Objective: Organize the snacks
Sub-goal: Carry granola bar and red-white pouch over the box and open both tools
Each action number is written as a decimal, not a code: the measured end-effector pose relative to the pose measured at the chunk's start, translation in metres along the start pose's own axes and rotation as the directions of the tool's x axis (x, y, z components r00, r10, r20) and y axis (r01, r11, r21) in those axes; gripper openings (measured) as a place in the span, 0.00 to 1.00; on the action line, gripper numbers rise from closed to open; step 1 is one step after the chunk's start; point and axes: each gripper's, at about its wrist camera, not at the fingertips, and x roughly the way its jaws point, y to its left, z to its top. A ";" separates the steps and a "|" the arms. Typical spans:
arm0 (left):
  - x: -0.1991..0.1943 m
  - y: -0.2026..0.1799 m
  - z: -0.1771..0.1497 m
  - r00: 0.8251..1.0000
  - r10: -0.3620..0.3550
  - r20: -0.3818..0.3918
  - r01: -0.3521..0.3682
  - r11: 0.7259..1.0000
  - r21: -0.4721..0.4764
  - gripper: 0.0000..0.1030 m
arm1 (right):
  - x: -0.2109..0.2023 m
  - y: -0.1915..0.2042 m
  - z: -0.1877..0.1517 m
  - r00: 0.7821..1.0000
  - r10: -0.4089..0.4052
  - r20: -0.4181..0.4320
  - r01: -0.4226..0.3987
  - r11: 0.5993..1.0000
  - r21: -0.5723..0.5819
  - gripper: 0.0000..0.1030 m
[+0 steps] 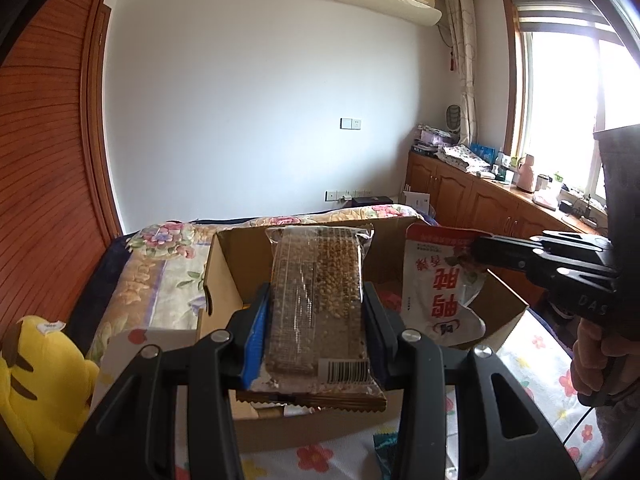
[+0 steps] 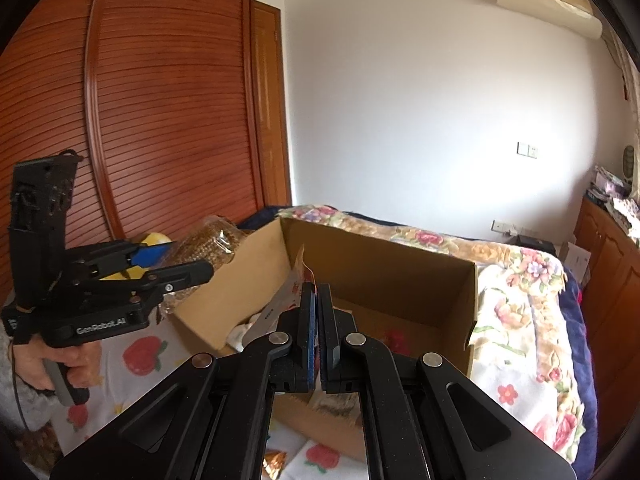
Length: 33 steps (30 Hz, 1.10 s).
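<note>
Left tool [image 1: 316, 308] pinches a clear-wrapped grain bar pack [image 1: 318, 300] by its long edges, one pad on each side, barcode end toward the camera. Pack is held above the near left part of the open cardboard box [image 1: 224, 264], tilted up and away. From the right wrist view the same left tool [image 2: 192, 268] shows beside the box's left wall [image 2: 224, 300], pack [image 2: 208, 244] sticking out over that wall, a hand [image 2: 60, 368] on the grip below.

Right tool [image 2: 318, 304] is pressed together on the edge of a white-and-red snack pouch [image 2: 288, 296]; the pouch shows as a thin sheet between the pads. It hangs over the box interior, nearer the left wall. In the left wrist view the right tool [image 1: 480, 252] comes in from the right of the box and grips the pouch [image 1: 440, 288] near its top corner (red print on it, upside down), the pouch drooping down into the box's right half.

Box sits on a bed with a floral quilt [image 2: 520, 280] behind and right of it, a fruit-print sheet [image 2: 140, 356] in front. Yellow plush toy [image 1: 44, 384] lies left of the box. Something red lies on the box floor [image 2: 396, 338], too blurred to tell.
</note>
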 end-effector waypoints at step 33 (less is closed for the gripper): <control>0.057 -0.008 -0.024 0.988 0.018 -0.154 -0.019 1.000 -0.002 0.56 | 0.060 -0.042 -0.039 0.978 -0.052 -0.202 0.074 0.992 0.104 0.07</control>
